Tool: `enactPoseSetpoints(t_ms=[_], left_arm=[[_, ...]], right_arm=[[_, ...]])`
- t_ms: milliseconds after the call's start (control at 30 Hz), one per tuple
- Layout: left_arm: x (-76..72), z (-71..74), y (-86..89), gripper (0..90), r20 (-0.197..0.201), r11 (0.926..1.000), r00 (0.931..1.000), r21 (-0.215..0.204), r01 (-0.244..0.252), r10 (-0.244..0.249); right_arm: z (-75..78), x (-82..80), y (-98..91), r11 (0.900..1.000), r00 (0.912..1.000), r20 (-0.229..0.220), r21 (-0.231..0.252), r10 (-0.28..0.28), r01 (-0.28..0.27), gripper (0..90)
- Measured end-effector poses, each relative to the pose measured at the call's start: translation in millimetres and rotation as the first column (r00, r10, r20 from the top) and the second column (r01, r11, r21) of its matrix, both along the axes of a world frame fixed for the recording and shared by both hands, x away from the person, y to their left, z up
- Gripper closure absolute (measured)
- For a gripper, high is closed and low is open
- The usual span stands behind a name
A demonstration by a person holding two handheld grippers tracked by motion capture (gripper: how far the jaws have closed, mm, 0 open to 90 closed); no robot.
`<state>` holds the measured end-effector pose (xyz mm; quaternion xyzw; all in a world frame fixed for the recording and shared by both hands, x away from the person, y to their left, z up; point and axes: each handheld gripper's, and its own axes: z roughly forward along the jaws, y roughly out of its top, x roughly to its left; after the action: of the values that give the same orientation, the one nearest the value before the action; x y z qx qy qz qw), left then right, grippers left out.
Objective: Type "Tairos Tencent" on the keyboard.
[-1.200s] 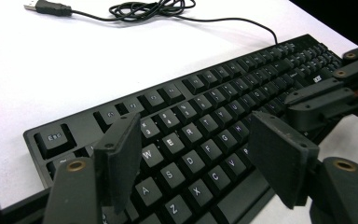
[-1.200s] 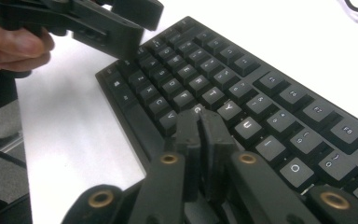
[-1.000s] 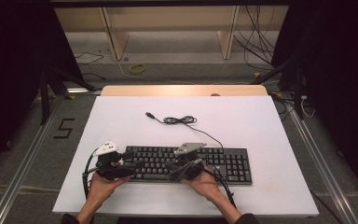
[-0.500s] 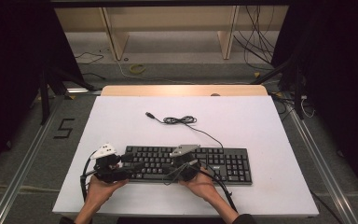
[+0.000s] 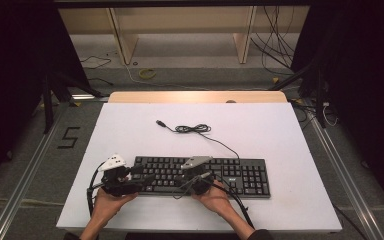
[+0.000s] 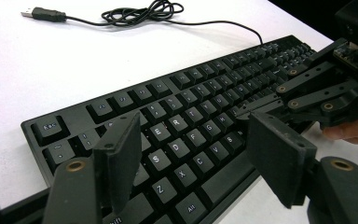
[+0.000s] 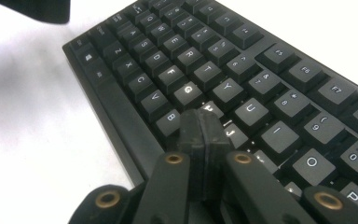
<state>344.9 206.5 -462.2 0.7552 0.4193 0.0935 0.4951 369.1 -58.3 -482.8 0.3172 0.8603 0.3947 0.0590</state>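
The keyboard (image 5: 200,176) lay lengthwise across the lower middle of the high view, directly beneath the right gripper (image 7: 204,122), its jaws pressed together empty over the H key, while the left gripper (image 6: 193,151) gaped wide above the left-hand keys.

We see the white table (image 5: 130,130) evenly and brightly lit from above, its surroundings dark. Glare whitens the G key (image 7: 188,88); the nearest jaws blur slightly.

The high view looks forward and down over the whole white bench (image 5: 290,135) from the person's side. Each gripper view sits low and close above the keyboard (image 6: 200,112), looking along its own jaws; all three share its letter keys.
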Motion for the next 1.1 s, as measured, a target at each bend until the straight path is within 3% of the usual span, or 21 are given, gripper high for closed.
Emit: enactPoseSetpoints(t_ms=[67, 100, 200, 400, 700, 800, 1100], left_arm=[[0.5, -0.5, -0.5, 37.1, 0.001, 1.0000, 1.0000, 0.006, 0.006, -0.006], [0.7, -0.7, -1.0, 38.3, 0.002, 0.9999, 1.0000, 0.010, 0.008, -0.008], [2.1, -2.3, -2.8, 40.7, -0.004, 0.9998, 0.9999, 0.013, 0.014, -0.014], [4.4, -4.3, -6.1, 52.2, -0.027, 0.9993, 0.9991, 0.017, 0.034, -0.034], [6.4, -6.7, -16.6, 70.3, -0.042, 0.9944, 0.9957, 0.063, 0.085, -0.082], [6.7, -7.0, -19.9, 73.6, -0.041, 0.9908, 0.9947, 0.094, 0.097, -0.094], [8.4, -8.6, -25.4, 86.5, -0.044, 0.9840, 0.9915, 0.125, 0.127, -0.122]], right_arm=[[1.0, 1.2, -2.0, 0.9998, 0.9999, -0.015, 0.019, -0.004, 0.004, 89.9], [4.6, 1.4, -5.4, 0.9985, 0.9998, -0.017, 0.054, -0.009, 0.010, 87.3], [8.4, 1.0, -8.4, 0.9970, 0.9999, -0.008, 0.077, -0.008, 0.008, 85.7], [12.0, -4.2, -14.7, 0.9961, 1.0000, -0.003, 0.088, 0.002, -0.001, 77.9], [19.5, -9.7, -29.7, 0.9905, 1.0000, -0.005, 0.137, 0.000, 0.001, 56.3], [21.2, -10.4, -33.4, 0.9891, 0.9999, -0.006, 0.147, -0.008, 0.009, 54.6], [25.6, -14.8, -46.0, 0.9867, 0.9996, 0.000, 0.160, -0.028, 0.028, 48.8]])
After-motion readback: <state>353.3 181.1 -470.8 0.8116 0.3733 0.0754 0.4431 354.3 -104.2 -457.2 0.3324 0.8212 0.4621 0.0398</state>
